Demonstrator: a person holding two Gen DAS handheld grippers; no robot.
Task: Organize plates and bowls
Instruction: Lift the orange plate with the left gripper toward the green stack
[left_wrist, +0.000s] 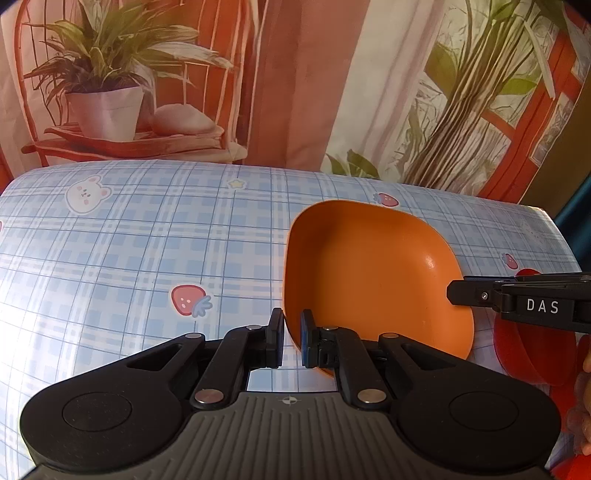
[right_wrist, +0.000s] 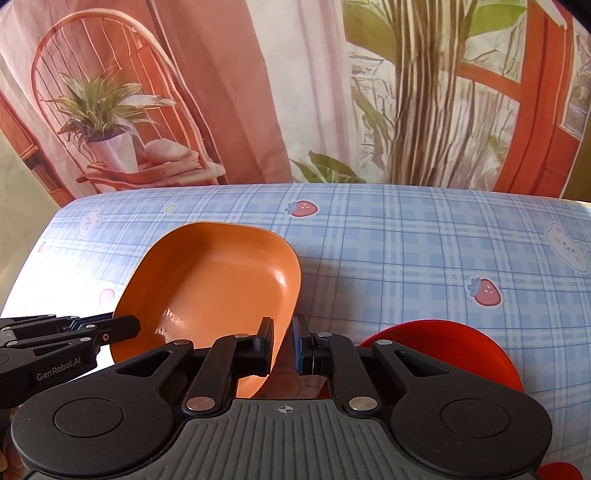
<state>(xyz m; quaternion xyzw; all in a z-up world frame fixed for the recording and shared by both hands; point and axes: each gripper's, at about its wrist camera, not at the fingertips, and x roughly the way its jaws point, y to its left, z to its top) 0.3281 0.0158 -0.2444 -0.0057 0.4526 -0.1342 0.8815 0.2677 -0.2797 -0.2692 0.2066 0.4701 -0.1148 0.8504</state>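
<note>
An orange, rounded-square bowl (left_wrist: 369, 280) (right_wrist: 214, 280) sits tilted over the blue checked tablecloth. My left gripper (left_wrist: 291, 339) is shut on the bowl's near left rim, which runs thinly between its pads. My right gripper (right_wrist: 283, 347) is shut on the bowl's near right rim. Each gripper shows in the other's view: the right gripper (left_wrist: 454, 293) comes in from the side at the bowl's right edge, and the left gripper (right_wrist: 129, 326) at its left edge. A red dish (right_wrist: 443, 350) (left_wrist: 532, 350) lies on the cloth to the right of the bowl, partly hidden by the right gripper.
The tablecloth (left_wrist: 110, 258) (right_wrist: 406, 240), printed with strawberries and bears, stretches bare to the left and far right. A fabric backdrop (left_wrist: 295, 92) printed with a chair and plants hangs behind the table's far edge. A person's hand (left_wrist: 585, 406) shows at the right border.
</note>
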